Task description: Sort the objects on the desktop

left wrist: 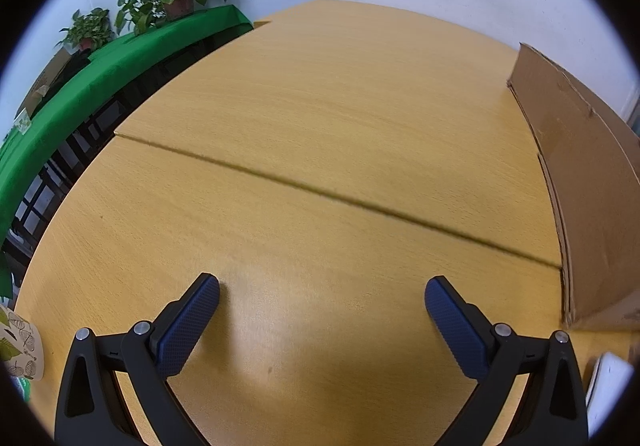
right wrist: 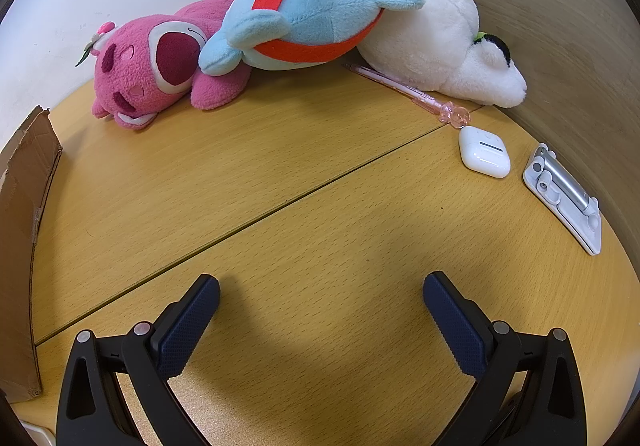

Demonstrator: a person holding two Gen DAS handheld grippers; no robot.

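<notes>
Evidently early in the sort: left tongs and right tongs both spread wide, empty, above bare desk. Pen, earbud case and plush toys lying beyond; next, reaching right toward the case.

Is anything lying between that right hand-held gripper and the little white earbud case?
Nothing visible does. Only bare table lies between the open right hand-held gripper and the earbud case. The pink pen lies beyond it, the phone stand beside it.
</notes>
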